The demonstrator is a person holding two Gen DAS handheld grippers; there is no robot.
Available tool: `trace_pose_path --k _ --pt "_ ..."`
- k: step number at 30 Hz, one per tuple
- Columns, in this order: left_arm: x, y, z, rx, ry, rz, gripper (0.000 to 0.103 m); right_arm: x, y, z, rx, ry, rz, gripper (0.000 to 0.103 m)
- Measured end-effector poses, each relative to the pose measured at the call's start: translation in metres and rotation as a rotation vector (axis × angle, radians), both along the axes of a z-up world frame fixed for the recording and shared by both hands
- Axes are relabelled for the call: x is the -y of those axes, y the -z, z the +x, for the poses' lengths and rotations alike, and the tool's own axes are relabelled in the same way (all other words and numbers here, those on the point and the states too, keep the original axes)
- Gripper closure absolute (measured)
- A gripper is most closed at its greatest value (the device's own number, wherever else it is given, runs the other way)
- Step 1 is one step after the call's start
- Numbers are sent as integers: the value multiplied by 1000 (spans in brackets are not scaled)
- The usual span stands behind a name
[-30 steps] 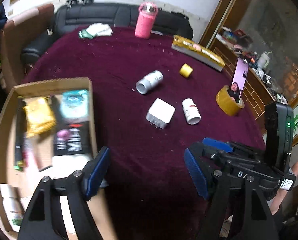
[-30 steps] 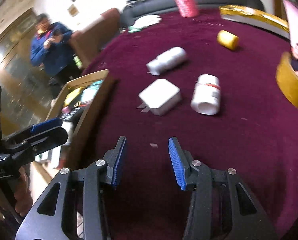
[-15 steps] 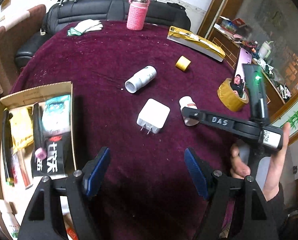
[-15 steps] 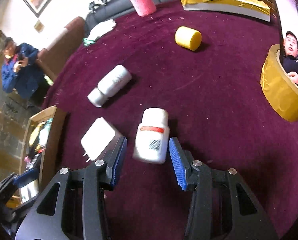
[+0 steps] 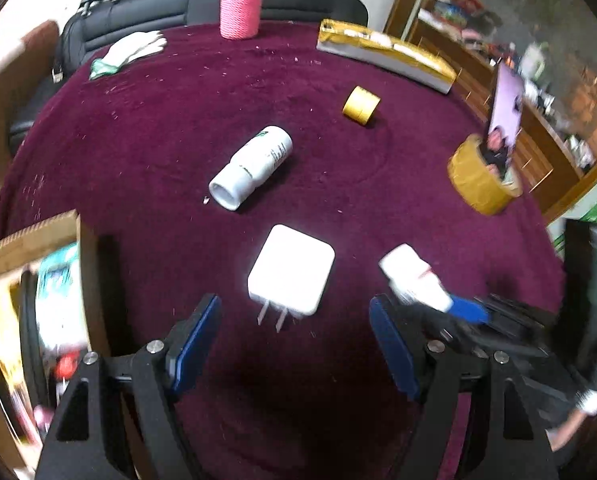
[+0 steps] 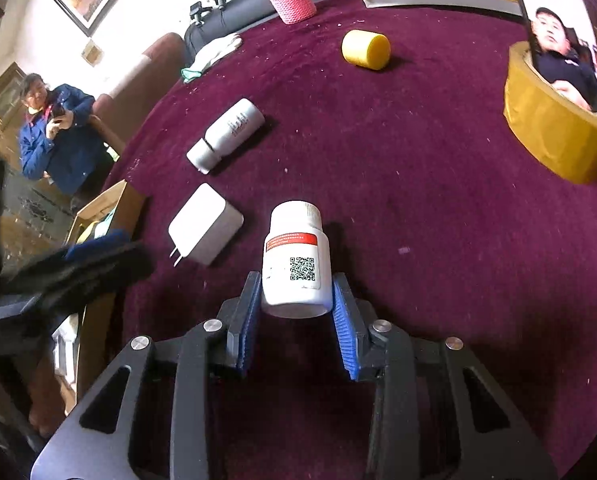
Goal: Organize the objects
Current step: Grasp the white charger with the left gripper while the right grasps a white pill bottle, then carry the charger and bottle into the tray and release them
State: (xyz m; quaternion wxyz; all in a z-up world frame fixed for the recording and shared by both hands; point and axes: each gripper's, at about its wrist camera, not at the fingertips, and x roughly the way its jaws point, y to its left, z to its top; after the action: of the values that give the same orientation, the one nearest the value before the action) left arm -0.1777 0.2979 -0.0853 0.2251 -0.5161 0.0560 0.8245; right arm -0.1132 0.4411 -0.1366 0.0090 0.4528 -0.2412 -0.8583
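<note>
— Round bench under a plum-coloured cloth, sofa behind it, a woman in blue off at ten o'clock with her phone. What's the right hand-held gripper got?

— The white pill bottle, red band and QR label facing up. Both blue pads are closed against its lower body, cap pointing to twelve o'clock, away from the tool. I'd guess the base is gripped so the cap end goes into the box first.

— And the left hand-held gripper?

— Wide apart, holding nothing. The white charger lies just ahead of it at twelve o'clock, prongs turned back toward the gap, not touching either pad. Looks lined up as the next pick.

— Where does it all go?

— Probably the cardboard box at nine o'clock, already part filled. The larger white bottle lies on its side farther out, and the small yellow roll is well beyond, at one o'clock.
</note>
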Motion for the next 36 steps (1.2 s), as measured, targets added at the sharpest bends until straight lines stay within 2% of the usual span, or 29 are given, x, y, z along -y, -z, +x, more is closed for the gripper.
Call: trace_pose_path --k 3,6,8,10,13,18,22,31,36 --pt "-13 13 -13 23 17 -46 27 -1 1 5 -3 -4 -14 69" --pt "-23 24 -18 3 31 -125 27 -4 2 8 -2 -5 -38 69" --pt "-26 28 -19 11 28 -140 30 -4 2 9 -1 -12 -42 69" --pt "-28 29 -20 -3 19 -152 42 -6 2 10 -1 -16 -47 69" --pt "-28 28 -20 -8 13 -146 56 -6 3 10 -3 -20 -45 69" --pt "-31 28 -12 -29 12 -180 59 -5 3 12 -4 -11 -39 69" --pt "-23 27 1 3 -2 -163 59 0 2 16 5 -20 -5 69" --pt "14 23 62 111 -32 -37 59 26 0 45 38 -71 28 69" --pt "20 23 80 107 -37 -23 59 43 2 53 59 -91 47 69"
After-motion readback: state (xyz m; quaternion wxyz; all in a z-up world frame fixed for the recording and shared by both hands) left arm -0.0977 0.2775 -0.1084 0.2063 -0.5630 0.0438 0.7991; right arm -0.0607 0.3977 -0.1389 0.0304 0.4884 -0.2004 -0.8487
